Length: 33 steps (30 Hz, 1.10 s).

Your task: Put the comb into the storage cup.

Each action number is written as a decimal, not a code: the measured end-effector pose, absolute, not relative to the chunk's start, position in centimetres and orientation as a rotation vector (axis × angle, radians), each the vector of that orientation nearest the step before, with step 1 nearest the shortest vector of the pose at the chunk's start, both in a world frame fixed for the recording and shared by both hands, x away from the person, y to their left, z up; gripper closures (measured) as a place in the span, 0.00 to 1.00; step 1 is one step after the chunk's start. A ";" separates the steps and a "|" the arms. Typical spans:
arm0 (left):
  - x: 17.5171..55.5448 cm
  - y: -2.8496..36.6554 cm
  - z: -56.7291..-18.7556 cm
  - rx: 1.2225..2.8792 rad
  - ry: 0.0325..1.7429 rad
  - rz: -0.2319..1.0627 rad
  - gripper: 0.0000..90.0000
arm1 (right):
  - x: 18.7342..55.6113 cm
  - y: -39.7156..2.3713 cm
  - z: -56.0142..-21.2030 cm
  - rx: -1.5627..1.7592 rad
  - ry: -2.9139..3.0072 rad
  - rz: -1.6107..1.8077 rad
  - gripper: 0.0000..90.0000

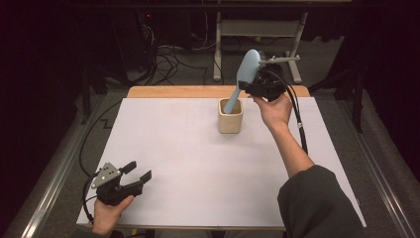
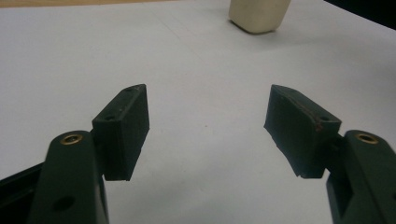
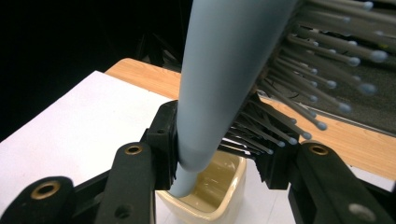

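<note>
While the brush (image 1: 246, 74) is clamped in the right gripper (image 1: 261, 85), handle in the cup (image 1: 231, 116) near the table's (image 1: 198, 163) far edge, the cup could be tipped; the left gripper (image 1: 136, 173) is held open.

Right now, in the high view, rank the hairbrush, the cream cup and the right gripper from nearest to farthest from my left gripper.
1. Cream cup, mid-table toward the far edge, up and right of the left gripper.
2. Hairbrush, its handle end in the cup, head tilting beyond.
3. Right gripper, clamped on the brush above the cup, farthest right.
</note>
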State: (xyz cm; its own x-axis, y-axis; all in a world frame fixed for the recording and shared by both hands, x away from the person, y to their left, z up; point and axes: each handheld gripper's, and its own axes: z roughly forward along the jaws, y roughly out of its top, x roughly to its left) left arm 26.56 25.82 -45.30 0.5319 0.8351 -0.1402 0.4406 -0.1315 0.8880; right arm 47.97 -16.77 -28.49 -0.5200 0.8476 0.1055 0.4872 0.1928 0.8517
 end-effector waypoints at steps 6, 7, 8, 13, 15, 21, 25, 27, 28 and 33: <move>26.6 25.8 -45.3 1.760 1.068 0.488 0.35 | 48.2 -16.5 -28.9 1.256 2.104 1.248 0.64; 26.6 25.8 -45.3 1.761 1.068 0.488 0.35 | 48.3 -16.4 -29.0 1.257 2.105 1.246 0.63; 26.6 25.8 -45.3 1.762 1.068 0.488 0.35 | 48.3 -16.4 -29.1 1.258 2.107 1.247 0.63; 26.6 25.8 -45.3 1.761 1.067 0.488 0.35 | 48.5 -16.2 -29.3 1.264 2.116 1.244 0.63; 26.6 25.8 -45.3 1.761 1.067 0.488 0.35 | 48.5 -16.2 -29.4 1.266 2.118 1.243 0.63; 26.6 25.8 -45.3 1.760 1.066 0.489 0.35 | 48.6 -16.0 -29.7 1.268 2.130 1.236 0.63; 26.5 25.8 -45.3 1.759 1.066 0.489 0.35 | 48.7 -15.9 -30.0 1.277 2.133 1.234 0.63; 26.5 25.8 -45.3 1.759 1.066 0.488 0.35 | 48.8 -15.9 -30.2 1.280 2.135 1.235 0.63; 26.5 25.8 -45.3 1.758 1.065 0.488 0.35 | 48.8 -16.0 -30.2 1.281 2.135 1.235 0.63; 26.6 25.8 -45.3 1.759 1.064 0.488 0.35 | 48.9 -16.0 -30.5 1.292 2.139 1.232 0.63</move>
